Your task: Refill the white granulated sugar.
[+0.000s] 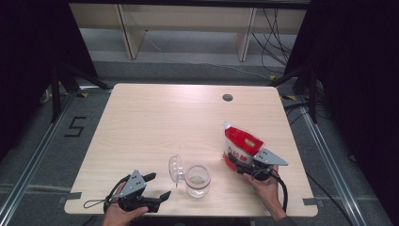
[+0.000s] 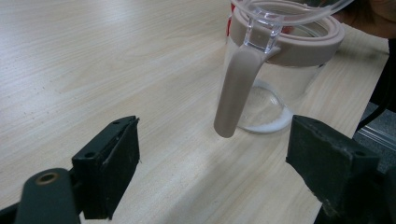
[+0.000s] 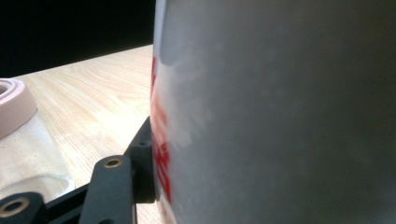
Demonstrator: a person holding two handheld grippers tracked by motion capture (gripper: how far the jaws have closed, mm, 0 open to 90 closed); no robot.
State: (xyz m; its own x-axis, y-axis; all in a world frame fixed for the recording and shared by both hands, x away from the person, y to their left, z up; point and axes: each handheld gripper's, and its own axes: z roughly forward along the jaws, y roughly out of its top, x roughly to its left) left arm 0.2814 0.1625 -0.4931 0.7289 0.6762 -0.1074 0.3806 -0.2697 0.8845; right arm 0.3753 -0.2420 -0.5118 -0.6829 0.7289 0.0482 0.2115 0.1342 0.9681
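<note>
Right tongs [image 1: 237, 165] pinch the red-and-white pouch [image 1: 241, 142], standing upright, spout [image 1: 227, 125] up and tipped left; left tongs [image 1: 158, 187] spread beside the open jar [image 1: 197, 181] on the surface [image 1: 155, 117].

Two hand-held tongs work over a wooden desk [image 1: 155, 122] with a jar and a pouch.

The clear jar [image 1: 197, 181] stands near the desk's 6 o'clock edge, its lid [image 1: 175, 169] flipped up on the 9 o'clock side. The left tongs [image 1: 157, 187], at 7 o'clock, rest with jaws spread apart, gripping nothing. At 4 o'clock the right tongs [image 1: 236, 163] are clamped on the lower part of a red and white pouch [image 1: 241, 141], which stands tilted, its spout toward 11 o'clock. A dark round hole [image 1: 227, 98] sits at 1 o'clock.
</note>
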